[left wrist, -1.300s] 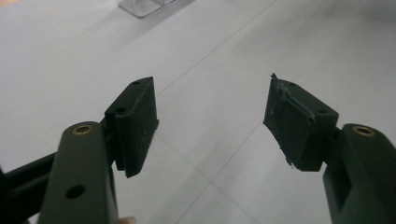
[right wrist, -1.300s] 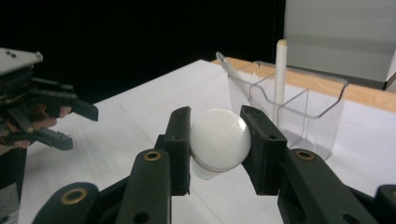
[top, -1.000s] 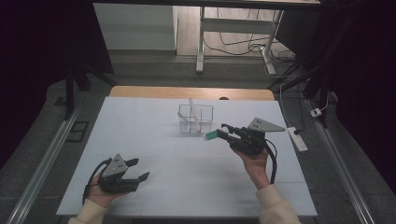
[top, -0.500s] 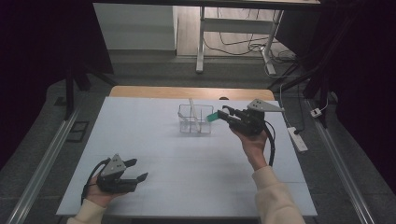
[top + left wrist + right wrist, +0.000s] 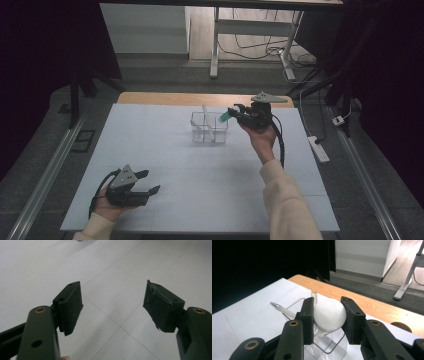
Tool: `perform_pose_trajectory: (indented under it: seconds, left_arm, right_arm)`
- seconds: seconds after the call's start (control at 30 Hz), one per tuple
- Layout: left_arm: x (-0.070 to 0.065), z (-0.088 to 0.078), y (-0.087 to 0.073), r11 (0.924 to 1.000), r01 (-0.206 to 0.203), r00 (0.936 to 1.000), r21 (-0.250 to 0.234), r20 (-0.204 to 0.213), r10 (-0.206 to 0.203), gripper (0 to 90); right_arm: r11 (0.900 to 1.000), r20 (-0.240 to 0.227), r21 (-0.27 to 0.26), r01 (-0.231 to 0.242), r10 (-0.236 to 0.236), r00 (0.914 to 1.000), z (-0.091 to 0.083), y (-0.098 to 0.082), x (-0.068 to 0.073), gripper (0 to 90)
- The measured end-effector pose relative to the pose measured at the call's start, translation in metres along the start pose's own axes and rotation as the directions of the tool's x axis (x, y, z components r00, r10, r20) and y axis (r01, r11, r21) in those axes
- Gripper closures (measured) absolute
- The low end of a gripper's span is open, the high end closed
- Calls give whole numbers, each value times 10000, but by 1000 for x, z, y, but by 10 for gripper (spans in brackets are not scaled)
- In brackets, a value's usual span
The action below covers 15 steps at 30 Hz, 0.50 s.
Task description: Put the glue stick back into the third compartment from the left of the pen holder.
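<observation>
A clear plastic organiser with compartments stands on the white table at the back centre. A white stick leans in it. My right gripper hovers at its right rim, shut on a small object that looks teal from above. In the right gripper view this object is a white rounded ball pressed between the pads, right over the organiser, with the white stick and a metal utensil beyond. My left gripper rests near the front left, open with nothing between its pads.
A bare wooden strip runs along the table's far edge. On the floor to the right lies a white power strip. Desk legs and cables stand behind the table. Metal rails flank both sides.
My right gripper has carried the held object away from the person and leftward, from right of the organiser to its right rim. The left gripper has stayed in place.
</observation>
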<state>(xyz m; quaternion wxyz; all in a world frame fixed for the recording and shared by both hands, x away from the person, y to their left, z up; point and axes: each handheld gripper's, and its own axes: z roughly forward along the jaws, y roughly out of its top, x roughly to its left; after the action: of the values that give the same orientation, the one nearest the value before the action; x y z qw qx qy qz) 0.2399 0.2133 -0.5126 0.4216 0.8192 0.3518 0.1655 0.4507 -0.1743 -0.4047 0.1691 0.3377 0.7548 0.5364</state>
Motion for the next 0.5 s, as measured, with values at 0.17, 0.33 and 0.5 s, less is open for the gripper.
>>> perform_pose_trajectory:
  seconds: [0.17, 0.33, 0.5]
  left_arm:
    - [1, 2, 1, 10000, 50, 10000, 50, -28, -50, 312]
    - [1, 3, 2, 10000, 30, 10000, 31, 15, -30, 312]
    - [1, 3, 2, 10000, 17, 10000, 33, 34, -17, 312]
  right_arm:
    - [9996, 137, 299, -7, 3, 9999, 8, -5, -2, 640]
    - [9985, 188, 550, -57, 47, 9998, 18, -10, -5, 633]
    - [9982, -39, 435, -405, 407, 9992, 22, -14, -6, 497]
